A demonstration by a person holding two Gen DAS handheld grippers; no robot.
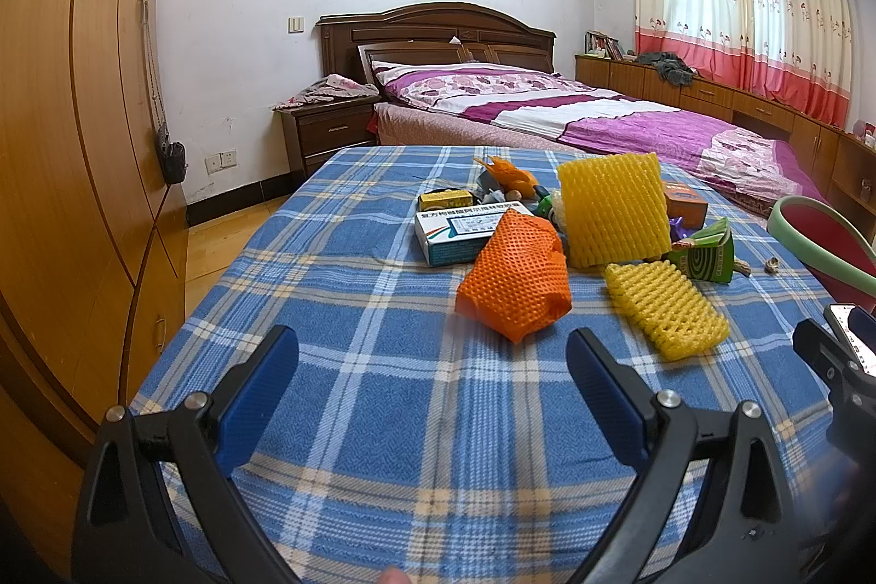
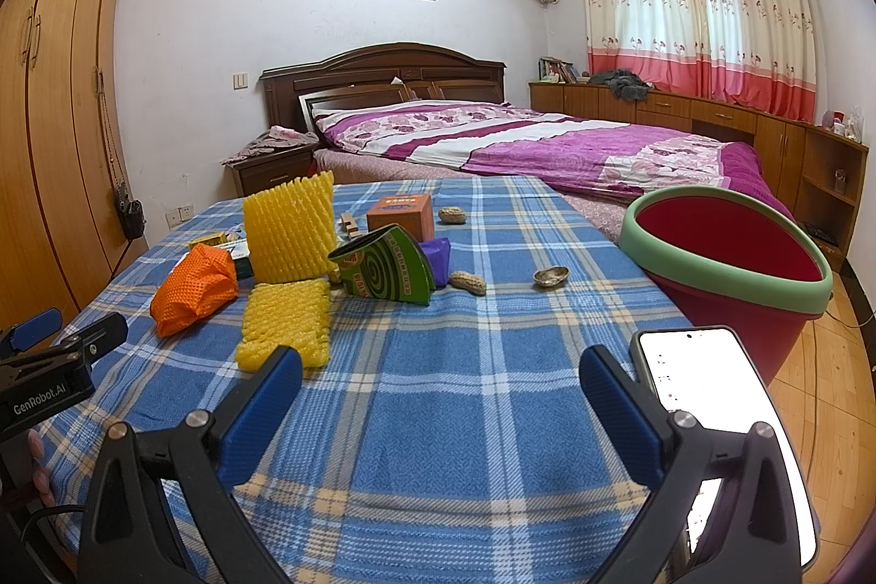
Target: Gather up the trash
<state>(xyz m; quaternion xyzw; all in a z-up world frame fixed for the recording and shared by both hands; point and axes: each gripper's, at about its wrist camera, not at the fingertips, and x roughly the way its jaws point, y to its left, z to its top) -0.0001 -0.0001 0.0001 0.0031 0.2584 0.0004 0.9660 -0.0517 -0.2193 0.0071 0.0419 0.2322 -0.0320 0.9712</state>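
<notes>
Trash lies on a blue plaid cloth (image 1: 383,392) (image 2: 465,392): an orange foam net (image 1: 514,280) (image 2: 194,285), a flat yellow foam net (image 1: 665,313) (image 2: 287,321), an upright yellow foam net (image 1: 613,209) (image 2: 290,228), a green torn box (image 1: 706,255) (image 2: 386,269), a white box (image 1: 454,231), an orange box (image 2: 402,214), peanut shells (image 2: 468,282). A red bin with a green rim (image 2: 728,255) (image 1: 821,244) stands at the right. My left gripper (image 1: 432,359) is open, short of the orange net. My right gripper (image 2: 441,379) is open over bare cloth.
A lit phone (image 2: 706,392) lies by the right finger at the table's right edge. A purple-covered bed (image 2: 520,146) lies behind the table, a wooden wardrobe (image 1: 65,146) on the left, low cabinets (image 2: 766,129) under the curtained window. Wooden floor shows to the right.
</notes>
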